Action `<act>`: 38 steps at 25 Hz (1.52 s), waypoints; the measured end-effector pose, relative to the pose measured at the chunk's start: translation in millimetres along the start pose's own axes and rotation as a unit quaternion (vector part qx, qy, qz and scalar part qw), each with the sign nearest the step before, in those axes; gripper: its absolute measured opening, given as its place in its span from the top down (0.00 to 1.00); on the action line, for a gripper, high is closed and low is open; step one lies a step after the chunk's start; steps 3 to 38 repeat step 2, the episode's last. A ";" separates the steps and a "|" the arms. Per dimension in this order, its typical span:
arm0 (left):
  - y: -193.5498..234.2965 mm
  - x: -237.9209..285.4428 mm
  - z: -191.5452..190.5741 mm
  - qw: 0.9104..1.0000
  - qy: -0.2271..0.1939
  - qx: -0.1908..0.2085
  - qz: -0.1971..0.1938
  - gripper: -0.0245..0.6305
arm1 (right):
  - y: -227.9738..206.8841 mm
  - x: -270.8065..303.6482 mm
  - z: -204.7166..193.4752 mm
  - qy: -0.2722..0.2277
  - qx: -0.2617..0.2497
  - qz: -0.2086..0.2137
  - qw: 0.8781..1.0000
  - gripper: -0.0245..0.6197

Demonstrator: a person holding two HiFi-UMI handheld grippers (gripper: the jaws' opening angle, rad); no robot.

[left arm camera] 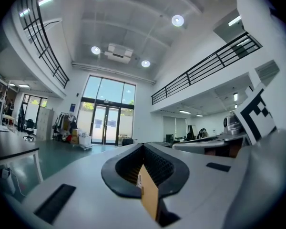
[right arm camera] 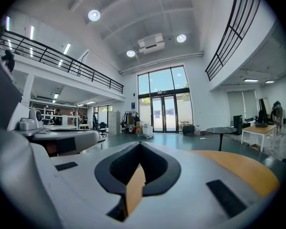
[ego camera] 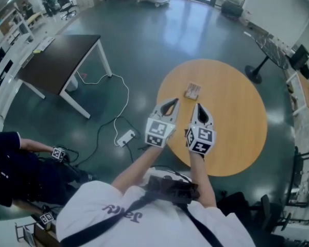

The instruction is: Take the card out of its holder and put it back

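Note:
The card holder (ego camera: 192, 91), a small tan and white piece, lies on the round wooden table (ego camera: 232, 122), toward its far left. My left gripper (ego camera: 173, 102) hovers over the table's left edge, just short of the holder, jaws shut and empty. My right gripper (ego camera: 198, 106) hangs beside it, just near of the holder, also shut with nothing in it. Both point ahead, roughly level. In the left gripper view the shut jaws (left arm camera: 143, 145) face glass doors. In the right gripper view the shut jaws (right arm camera: 140, 143) show the table's edge (right arm camera: 238, 168) at the right.
A dark rectangular table (ego camera: 62, 60) stands at the far left. A white power strip (ego camera: 126, 137) and its cable lie on the floor beside the round table. A person in dark clothes (ego camera: 10, 169) sits at the lower left. A black floor stand (ego camera: 255, 73) is beyond the table's right.

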State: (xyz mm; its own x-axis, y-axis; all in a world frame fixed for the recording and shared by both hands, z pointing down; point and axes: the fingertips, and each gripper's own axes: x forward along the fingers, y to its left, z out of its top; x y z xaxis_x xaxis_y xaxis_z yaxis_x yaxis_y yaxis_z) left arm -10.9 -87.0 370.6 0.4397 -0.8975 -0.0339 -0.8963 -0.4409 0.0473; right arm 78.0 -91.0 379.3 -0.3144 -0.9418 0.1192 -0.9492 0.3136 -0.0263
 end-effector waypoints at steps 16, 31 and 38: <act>-3.9 4.7 3.4 1.000 0.002 0.003 0.000 0.95 | -5.2 2.1 7.5 -0.005 -0.003 0.004 1.000 0.94; -3.9 4.7 3.4 1.000 0.002 0.003 0.000 0.95 | -5.2 2.1 7.5 -0.005 -0.003 0.004 1.000 0.94; -3.9 4.7 3.4 1.000 0.002 0.003 0.000 0.95 | -5.2 2.1 7.5 -0.005 -0.003 0.004 1.000 0.94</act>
